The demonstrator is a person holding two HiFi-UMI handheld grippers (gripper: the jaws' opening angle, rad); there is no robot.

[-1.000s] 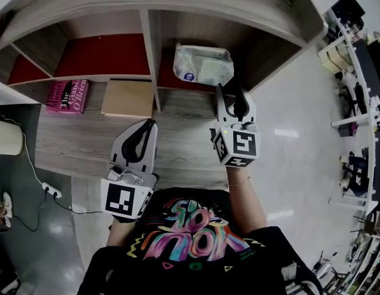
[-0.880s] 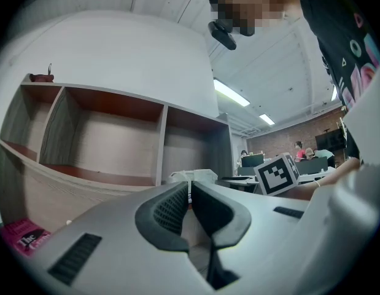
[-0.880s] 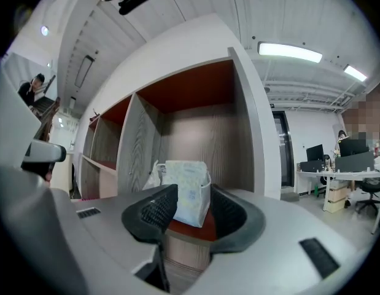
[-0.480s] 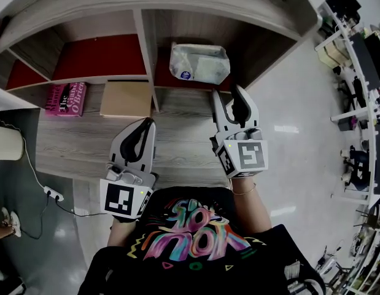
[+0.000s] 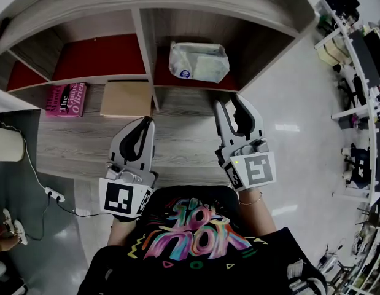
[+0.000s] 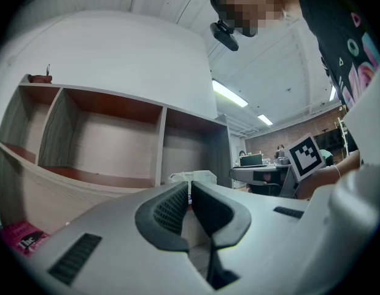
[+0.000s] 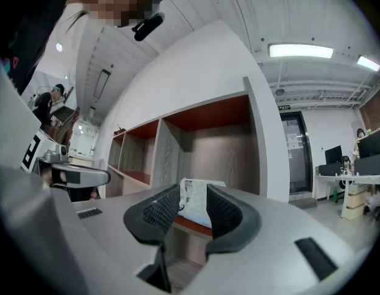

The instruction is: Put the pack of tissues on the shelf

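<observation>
Tissue pack (image 5: 199,62) lies in the right bay of the shelf (image 5: 177,112), near the front edge and clear of the divider. At its seven o'clock the left gripper (image 5: 147,123) hovers, jaws together, empty. At five o'clock is the right gripper (image 5: 229,101), jaws apart but just narrowing, nothing between them, open board ahead.

The pack of tissues (image 5: 199,62) lies in the shelf's (image 5: 145,48) right compartment

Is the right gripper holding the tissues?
No, the tissues lie on the shelf, clear of the right gripper, whose empty jaws have just been closing.
</observation>
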